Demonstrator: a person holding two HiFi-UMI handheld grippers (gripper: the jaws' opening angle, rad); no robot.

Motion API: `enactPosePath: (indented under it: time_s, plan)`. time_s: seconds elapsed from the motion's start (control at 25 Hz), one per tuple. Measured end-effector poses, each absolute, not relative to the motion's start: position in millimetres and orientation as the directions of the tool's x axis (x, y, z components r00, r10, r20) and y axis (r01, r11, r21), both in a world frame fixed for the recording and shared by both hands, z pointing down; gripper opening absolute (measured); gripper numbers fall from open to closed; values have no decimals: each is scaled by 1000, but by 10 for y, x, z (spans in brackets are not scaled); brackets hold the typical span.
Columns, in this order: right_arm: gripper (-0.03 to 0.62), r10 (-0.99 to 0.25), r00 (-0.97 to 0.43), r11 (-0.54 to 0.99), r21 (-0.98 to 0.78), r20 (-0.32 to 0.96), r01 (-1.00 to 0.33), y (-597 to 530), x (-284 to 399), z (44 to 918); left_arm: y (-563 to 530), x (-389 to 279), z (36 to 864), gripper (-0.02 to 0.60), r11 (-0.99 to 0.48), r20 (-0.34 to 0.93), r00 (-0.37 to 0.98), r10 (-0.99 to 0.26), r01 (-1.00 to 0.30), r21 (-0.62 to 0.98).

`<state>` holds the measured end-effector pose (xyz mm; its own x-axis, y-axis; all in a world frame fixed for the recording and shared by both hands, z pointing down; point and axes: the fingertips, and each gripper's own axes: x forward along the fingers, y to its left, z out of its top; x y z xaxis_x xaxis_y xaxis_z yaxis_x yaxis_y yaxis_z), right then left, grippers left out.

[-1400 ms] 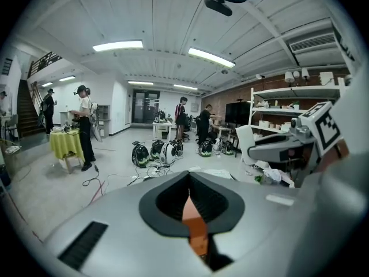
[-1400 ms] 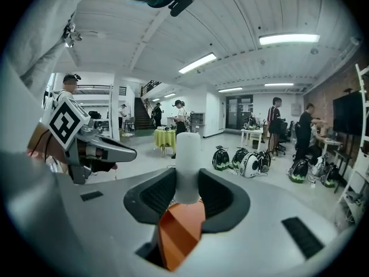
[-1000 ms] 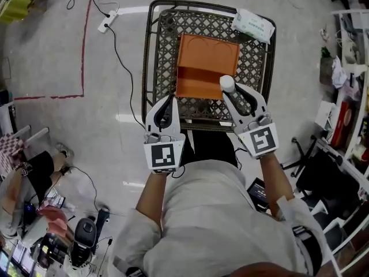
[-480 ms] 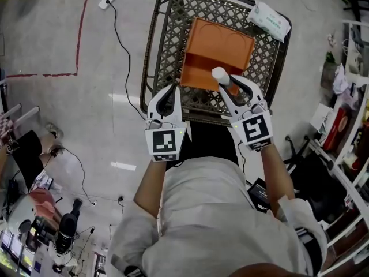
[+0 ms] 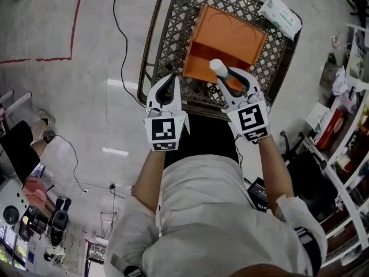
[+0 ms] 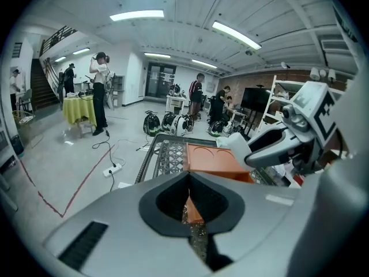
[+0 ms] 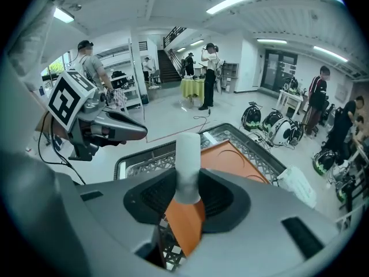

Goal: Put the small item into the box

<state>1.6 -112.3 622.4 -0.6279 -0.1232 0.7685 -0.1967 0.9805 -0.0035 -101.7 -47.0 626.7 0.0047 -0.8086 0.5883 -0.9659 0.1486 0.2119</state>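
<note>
An orange open box (image 5: 228,36) lies on a metal lattice table (image 5: 151,39). My right gripper (image 5: 229,77) is shut on a small white cylinder (image 5: 217,67), which stands upright between the jaws over the box's near edge. In the right gripper view the cylinder (image 7: 187,157) rises from the right gripper (image 7: 187,192) with the orange box (image 7: 233,157) behind it. My left gripper (image 5: 169,83) hovers at the table's near edge, left of the box, shut and empty. The left gripper view shows the box (image 6: 210,157) and the held cylinder (image 6: 237,146) ahead to the right.
A white pack of wipes (image 5: 281,13) lies on the table's far right corner. A black cable (image 5: 118,33) and red tape (image 5: 70,27) run over the floor at left. Shelves with goods (image 5: 340,114) stand at right. Several people stand further off in the room.
The right gripper has carried the white cylinder slightly forward, from the box's near right corner to over its near edge. The left gripper has kept pace beside it, still shut.
</note>
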Motion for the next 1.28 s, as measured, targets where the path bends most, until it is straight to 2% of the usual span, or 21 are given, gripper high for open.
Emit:
enactPosePath:
  time_s: [1.28]
  plan:
    - [120,-29,-444,985,-50,896,-165,-1122,13,7302,-370,-921,6985,9,183,653,48,-756,-942,281]
